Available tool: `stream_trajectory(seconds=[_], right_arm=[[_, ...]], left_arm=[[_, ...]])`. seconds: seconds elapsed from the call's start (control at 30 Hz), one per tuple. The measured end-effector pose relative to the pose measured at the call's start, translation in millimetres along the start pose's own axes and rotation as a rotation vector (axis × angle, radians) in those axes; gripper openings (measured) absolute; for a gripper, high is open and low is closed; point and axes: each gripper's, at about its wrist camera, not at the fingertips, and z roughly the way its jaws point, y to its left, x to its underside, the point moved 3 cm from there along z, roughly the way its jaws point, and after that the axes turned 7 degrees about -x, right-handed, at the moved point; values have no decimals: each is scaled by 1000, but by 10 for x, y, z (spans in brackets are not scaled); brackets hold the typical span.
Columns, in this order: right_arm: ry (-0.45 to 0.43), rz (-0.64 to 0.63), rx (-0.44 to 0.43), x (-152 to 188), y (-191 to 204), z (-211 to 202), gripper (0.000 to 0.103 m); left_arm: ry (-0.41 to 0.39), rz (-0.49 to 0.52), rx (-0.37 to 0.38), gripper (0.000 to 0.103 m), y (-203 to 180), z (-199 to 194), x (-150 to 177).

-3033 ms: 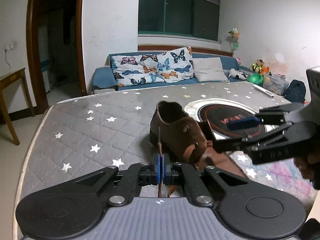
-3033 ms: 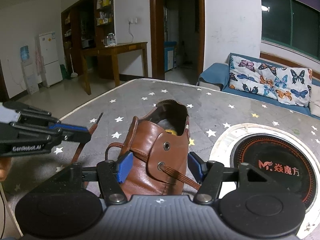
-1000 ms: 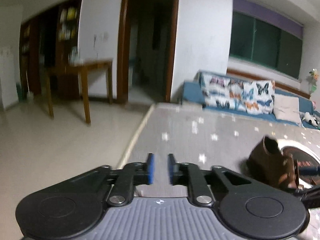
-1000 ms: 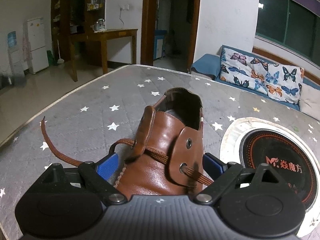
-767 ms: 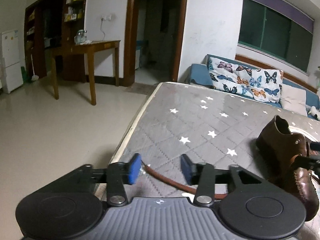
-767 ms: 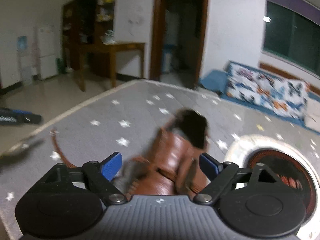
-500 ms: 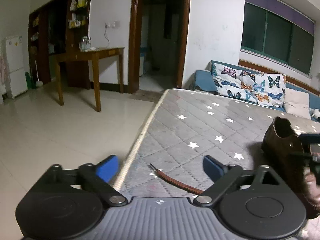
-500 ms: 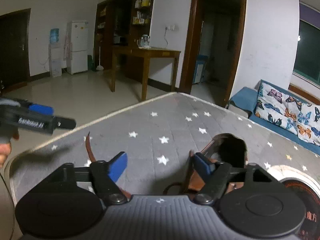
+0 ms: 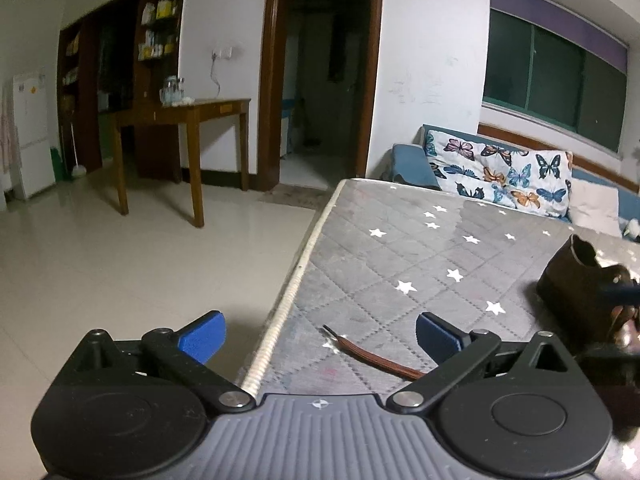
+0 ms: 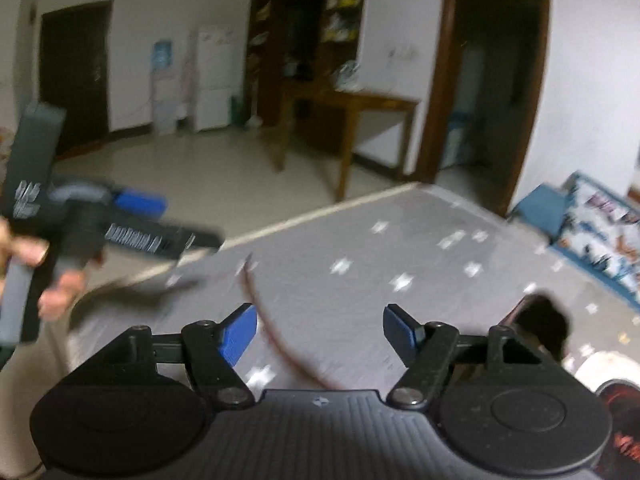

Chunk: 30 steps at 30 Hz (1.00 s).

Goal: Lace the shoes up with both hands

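Brown and flat-woven, the shoelace lies slack on the grey quilted mattress in the left wrist view, its dark-tipped end free near the piped mattress edge. It lies between the blue pads of the left gripper without touching either — the jaws have just been opening and stand wide apart, pointing down at the mattress. The lace runs off right toward the brown leather shoe, which stands upright at the frame's right edge, collar open.

The right wrist view is blurred. The right gripper is open and has just been closing somewhat; the lace curves across the star-printed fabric between its blue pads, nearer the left one, untouched. The shoe shows dark at right. At left a hand grasps the other gripper's handle — that tool is tilted over the mattress edge.
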Motion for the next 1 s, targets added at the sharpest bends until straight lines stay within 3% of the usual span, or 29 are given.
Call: stream_trajectory(seconds=[0.17,0.27,0.33,0.4,0.47,0.63,0.73,0.83,1.0], right_arm=[[139,120,-52,289,-70,67,63],[188,156,-31,424,-147,14,60],[199,137,-7,476,-162,-44,52],[219,86,54,533,-170,-91,34],[239,35,111,578,-168,-125,27],[294,-76,225,715,-132,-206,26],[303,-71,253,769,-177,-250,27],[247,10,166,666,-238,-361,36],[148,57,-4,373,-236,-182,36]], left_arm=[[24,-33,15,103,24,75,23],[36,-46,24,103,-5,91,35],[43,-42,27,103,-45,92,43],[47,-35,29,103,-96,90,45],[47,-30,35,103,-149,88,45],[37,-12,47,103,-242,55,25],[42,-2,40,103,-255,66,29],[49,-7,31,103,-226,80,40],[70,-35,31,103,-130,98,74]])
